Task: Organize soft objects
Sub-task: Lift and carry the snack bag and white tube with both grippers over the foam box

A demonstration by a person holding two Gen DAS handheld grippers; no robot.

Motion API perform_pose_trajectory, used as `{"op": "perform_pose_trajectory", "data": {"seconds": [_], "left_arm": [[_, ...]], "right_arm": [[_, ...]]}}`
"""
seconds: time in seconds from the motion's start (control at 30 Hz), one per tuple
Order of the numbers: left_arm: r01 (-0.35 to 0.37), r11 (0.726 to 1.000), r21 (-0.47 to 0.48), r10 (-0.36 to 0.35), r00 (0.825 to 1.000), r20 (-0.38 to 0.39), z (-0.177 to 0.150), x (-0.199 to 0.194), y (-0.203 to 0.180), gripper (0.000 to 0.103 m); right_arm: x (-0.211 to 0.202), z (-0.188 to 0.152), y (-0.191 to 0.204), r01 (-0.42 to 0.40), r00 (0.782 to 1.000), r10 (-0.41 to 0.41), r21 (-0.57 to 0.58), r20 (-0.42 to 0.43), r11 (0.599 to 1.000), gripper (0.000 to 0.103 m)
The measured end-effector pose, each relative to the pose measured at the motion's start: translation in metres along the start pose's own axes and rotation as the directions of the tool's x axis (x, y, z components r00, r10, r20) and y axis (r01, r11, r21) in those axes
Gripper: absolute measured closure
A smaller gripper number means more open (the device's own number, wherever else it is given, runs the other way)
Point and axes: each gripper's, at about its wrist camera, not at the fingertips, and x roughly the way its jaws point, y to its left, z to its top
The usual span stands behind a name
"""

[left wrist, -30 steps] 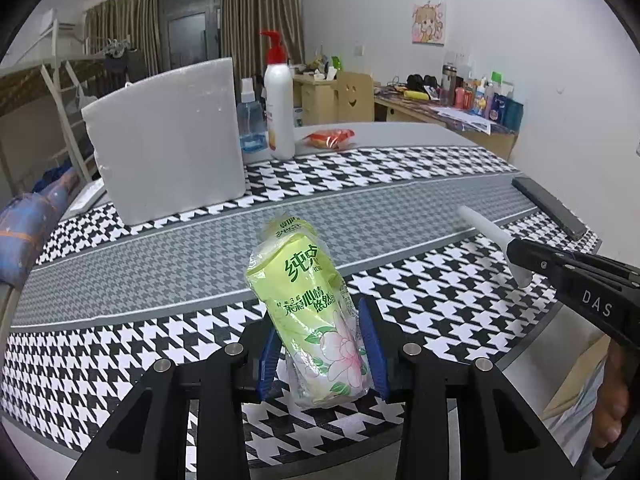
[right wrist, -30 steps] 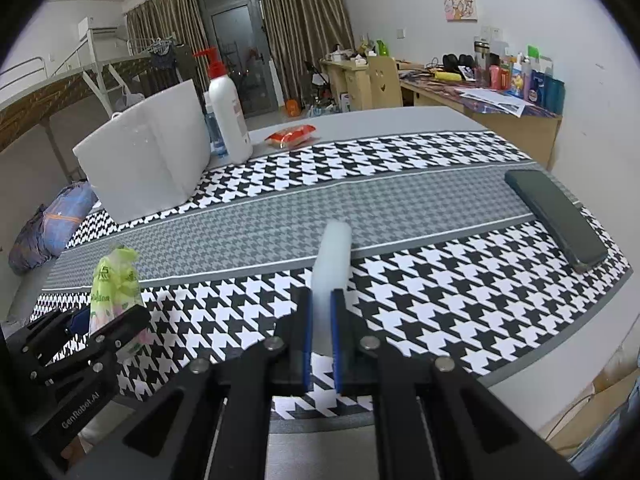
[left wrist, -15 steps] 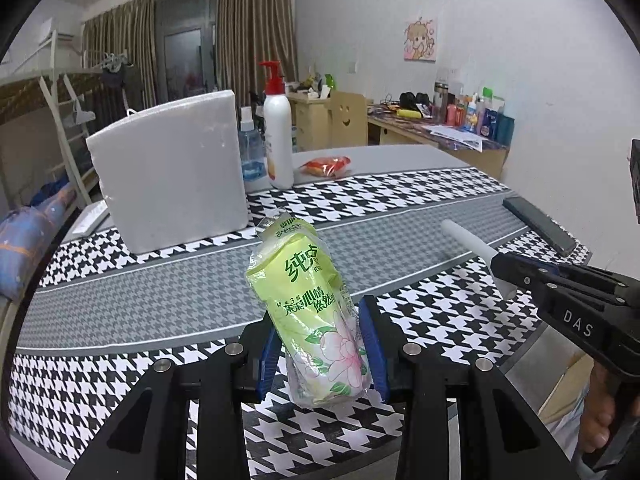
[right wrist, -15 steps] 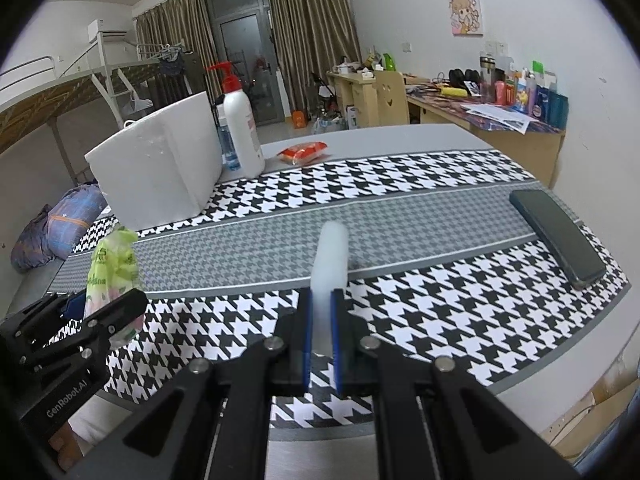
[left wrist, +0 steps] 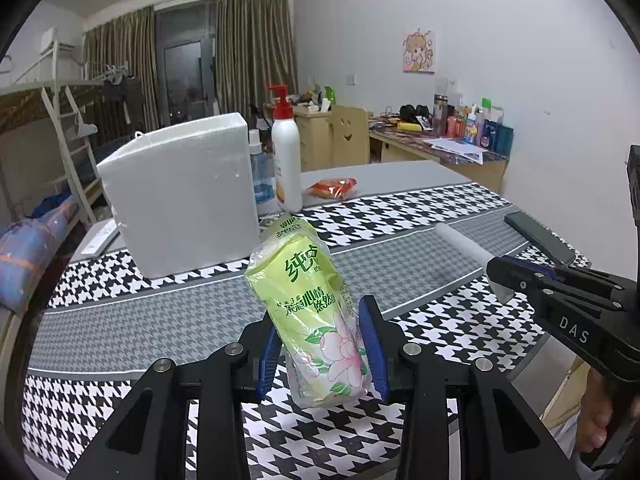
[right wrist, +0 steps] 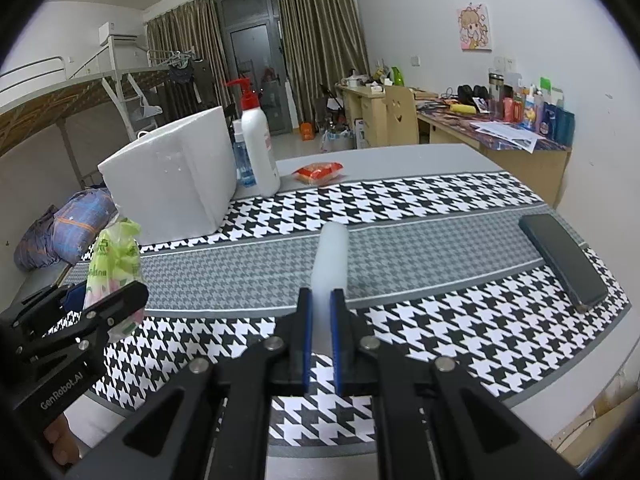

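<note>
My left gripper [left wrist: 322,350] is shut on a green tissue pack [left wrist: 310,308] with a flower print, held upright above the near edge of the table. It also shows in the right wrist view [right wrist: 114,264]. My right gripper [right wrist: 320,340] is shut on a white foam strip [right wrist: 330,258] that sticks forward over the table; the strip shows in the left wrist view [left wrist: 464,246] too. A white foam box [left wrist: 180,192] stands at the back left of the table.
The table has a black-and-white houndstooth cloth [right wrist: 420,208]. A red-capped pump bottle [left wrist: 286,160], a small blue bottle [left wrist: 258,176] and an orange snack packet [left wrist: 332,186] stand behind. A dark flat case [right wrist: 562,260] lies at the right edge.
Both grippers have risen and tilted up a little with their loads; more of the room shows. Both grips are unchanged.
</note>
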Motion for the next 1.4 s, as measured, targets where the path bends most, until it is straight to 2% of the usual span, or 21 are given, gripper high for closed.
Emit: {"op": "perform_pose_trajectory", "data": {"seconds": [1.03,1.4], "left_arm": [[-0.038,0.999,0.007,0.038,0.996,0.075,0.029,-0.020,0.027,0.063],[-0.062,0.998,0.021,0.059,0.990,0.128,0.048,-0.034,0.032,0.063]], "right_arm": [[-0.014,0.032,0.030,-0.033,0.995,0.038,-0.057,0.089,0.998,0.092],[-0.019,0.049,0.046,-0.055,0.991,0.067,-0.098,0.118,0.994,0.092]]}}
